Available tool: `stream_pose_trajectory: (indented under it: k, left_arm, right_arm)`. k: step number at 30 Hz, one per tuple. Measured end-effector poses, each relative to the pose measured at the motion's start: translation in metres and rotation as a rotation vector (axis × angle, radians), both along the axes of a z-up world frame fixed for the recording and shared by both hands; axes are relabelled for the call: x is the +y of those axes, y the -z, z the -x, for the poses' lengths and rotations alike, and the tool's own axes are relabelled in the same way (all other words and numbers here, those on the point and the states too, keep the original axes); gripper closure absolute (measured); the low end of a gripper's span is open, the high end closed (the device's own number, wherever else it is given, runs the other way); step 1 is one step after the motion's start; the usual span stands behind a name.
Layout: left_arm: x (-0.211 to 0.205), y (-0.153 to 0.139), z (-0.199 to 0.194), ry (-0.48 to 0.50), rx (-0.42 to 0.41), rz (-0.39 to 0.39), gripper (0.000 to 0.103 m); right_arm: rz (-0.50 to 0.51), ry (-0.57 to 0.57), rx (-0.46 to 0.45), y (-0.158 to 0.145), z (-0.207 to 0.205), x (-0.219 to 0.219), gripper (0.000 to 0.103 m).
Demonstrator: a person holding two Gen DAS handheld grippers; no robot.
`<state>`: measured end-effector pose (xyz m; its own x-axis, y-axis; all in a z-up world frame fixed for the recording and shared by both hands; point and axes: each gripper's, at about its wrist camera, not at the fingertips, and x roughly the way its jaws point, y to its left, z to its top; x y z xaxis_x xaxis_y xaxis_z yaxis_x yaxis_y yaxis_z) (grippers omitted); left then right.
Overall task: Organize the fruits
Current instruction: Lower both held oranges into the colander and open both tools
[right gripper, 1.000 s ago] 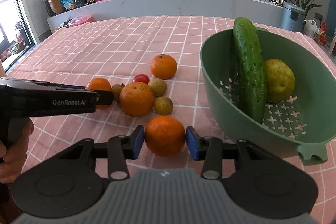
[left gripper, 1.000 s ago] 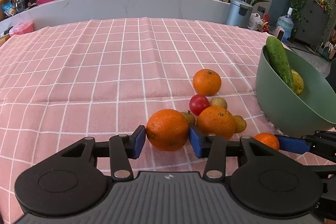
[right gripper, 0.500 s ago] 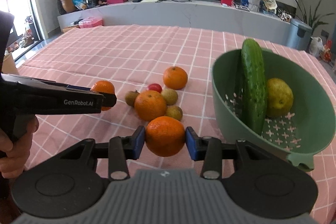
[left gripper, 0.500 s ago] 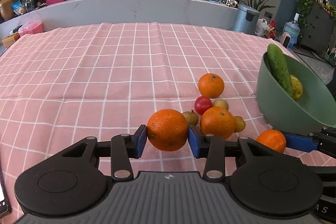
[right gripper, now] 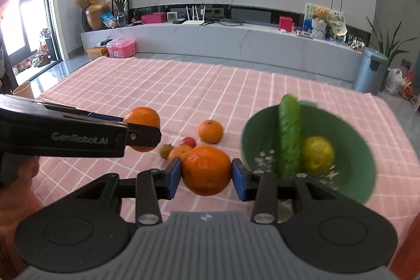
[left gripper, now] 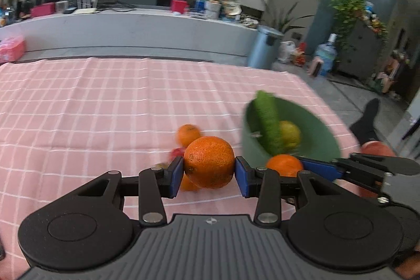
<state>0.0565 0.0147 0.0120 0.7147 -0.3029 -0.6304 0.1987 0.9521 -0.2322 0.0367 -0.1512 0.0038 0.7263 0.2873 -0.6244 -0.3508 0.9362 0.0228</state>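
My left gripper (left gripper: 208,171) is shut on an orange (left gripper: 209,162) and holds it well above the pink checked cloth. My right gripper (right gripper: 206,176) is shut on another orange (right gripper: 206,169), also lifted, just left of the green bowl (right gripper: 351,138). The bowl holds a cucumber (right gripper: 288,135) and a yellow-green fruit (right gripper: 317,155). In the right wrist view the left gripper's orange (right gripper: 141,118) shows at the left. In the left wrist view the right gripper's orange (left gripper: 283,165) shows in front of the bowl (left gripper: 312,133).
On the cloth (right gripper: 157,85) left of the bowl lie a loose orange (right gripper: 210,131), a red fruit (right gripper: 188,142), a small brown fruit (right gripper: 166,150) and another orange (right gripper: 179,151) partly hidden behind my right gripper. The table's far edge faces a long white counter.
Both grippers have risen from the cloth with their oranges and now sit higher. The views tilted up and the bowl looks farther away.
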Motion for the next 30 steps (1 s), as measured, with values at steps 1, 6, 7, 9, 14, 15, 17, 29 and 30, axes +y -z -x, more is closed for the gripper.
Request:
stream_pose_trajectory:
  k: [1,6,7,9,14,15,17,29,30]
  left_arm:
    - [-0.004,-0.003,-0.001,0.015,-0.003,0.008,0.056]
    - [-0.036,-0.016,-0.01,0.097,-0.007,0.006,0.056]
    - [-0.042,-0.017,-0.012,0.111,-0.006,0.003,0.056]
    - [-0.055,-0.017,-0.019,0.144,0.006,0.001,0.056]
    - [-0.081,-0.009,-0.036,0.211,0.069,0.021,0.056]
    - [-0.086,-0.006,-0.04,0.219,0.085,0.023,0.056]
    - [-0.092,0.0,-0.047,0.235,0.112,0.031,0.056]
    - [-0.112,0.032,-0.079,0.255,0.227,0.005,0.056]
    - [-0.113,0.034,-0.08,0.257,0.235,0.0,0.056]
  right_arm:
    - [0.009,0.003,-0.006,-0.003,0.001,-0.004,0.065]
    - [0.057,0.007,-0.019,-0.019,0.0,-0.028,0.065]
    - [0.067,0.008,-0.018,-0.021,-0.002,-0.033,0.065]
    - [0.091,0.005,-0.009,-0.024,-0.007,-0.043,0.065]
    - [0.17,-0.027,0.026,-0.027,-0.023,-0.067,0.065]
    - [0.192,-0.039,0.026,-0.026,-0.027,-0.07,0.065]
    - [0.234,-0.064,0.029,-0.025,-0.034,-0.076,0.065]
    - [0.331,-0.17,0.15,0.009,-0.086,-0.095,0.065]
    - [0.339,-0.184,0.156,0.012,-0.089,-0.096,0.065]
